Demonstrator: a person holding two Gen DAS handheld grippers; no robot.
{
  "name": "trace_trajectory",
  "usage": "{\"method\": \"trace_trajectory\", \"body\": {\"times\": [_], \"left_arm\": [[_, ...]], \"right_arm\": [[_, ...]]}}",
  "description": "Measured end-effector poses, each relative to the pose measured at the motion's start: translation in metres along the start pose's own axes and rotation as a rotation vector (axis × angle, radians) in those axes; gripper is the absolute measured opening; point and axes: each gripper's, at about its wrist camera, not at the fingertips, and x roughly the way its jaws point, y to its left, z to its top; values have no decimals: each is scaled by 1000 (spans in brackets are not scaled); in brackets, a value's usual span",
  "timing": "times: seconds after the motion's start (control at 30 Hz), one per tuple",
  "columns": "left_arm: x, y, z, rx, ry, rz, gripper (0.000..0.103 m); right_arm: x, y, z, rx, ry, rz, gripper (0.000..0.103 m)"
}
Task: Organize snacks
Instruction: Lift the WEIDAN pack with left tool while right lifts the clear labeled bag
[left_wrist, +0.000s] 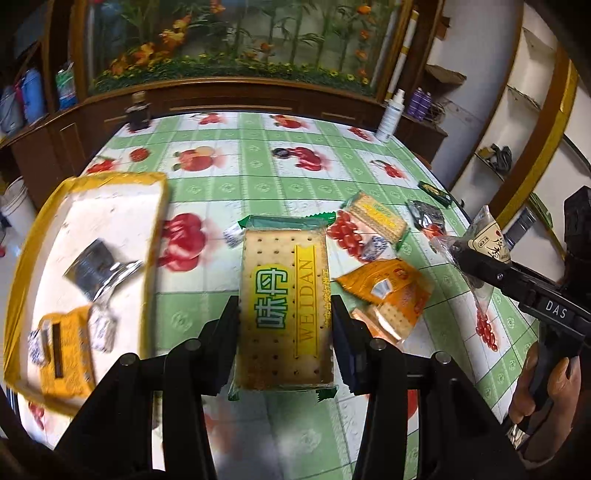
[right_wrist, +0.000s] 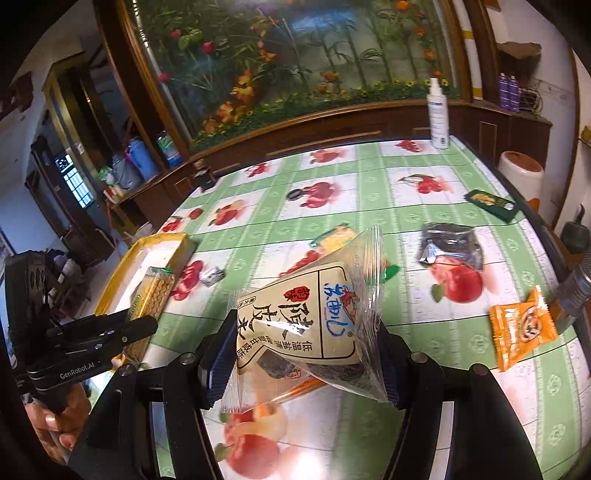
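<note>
My left gripper (left_wrist: 284, 325) is shut on a green-edged cracker pack (left_wrist: 284, 295) marked WEIDAN and holds it above the table, to the right of a yellow-rimmed white tray (left_wrist: 110, 206). The tray holds an orange pack (left_wrist: 66, 347), a silver packet (left_wrist: 96, 266) and small wrapped candies. My right gripper (right_wrist: 306, 354) is shut on a clear bag with a cream label (right_wrist: 310, 317), lifted over the table. The same bag shows in the left wrist view (left_wrist: 484, 236). The left gripper with its cracker pack (right_wrist: 151, 299) shows by the tray (right_wrist: 159, 243) in the right wrist view.
Loose snacks lie on the fruit-print tablecloth (left_wrist: 258, 166): an orange cracker pack (left_wrist: 391, 291), a second cracker pack (left_wrist: 376, 214), a silver packet (right_wrist: 450, 247), an orange packet (right_wrist: 521, 328), a dark green box (right_wrist: 491, 203), small candies. A white spray bottle (right_wrist: 437, 114) stands at the far edge.
</note>
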Motion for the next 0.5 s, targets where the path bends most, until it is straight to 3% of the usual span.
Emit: {"method": "trace_trajectory", "body": {"times": [0.17,0.5], "left_arm": [[-24,30,-15,-56,-31,33,44],[-55,110,-34,-220,-86,175,44]], "right_arm": [[9,32,-6,-41,23,53,66],[51,109,-13,-135,107,203,66]]}}
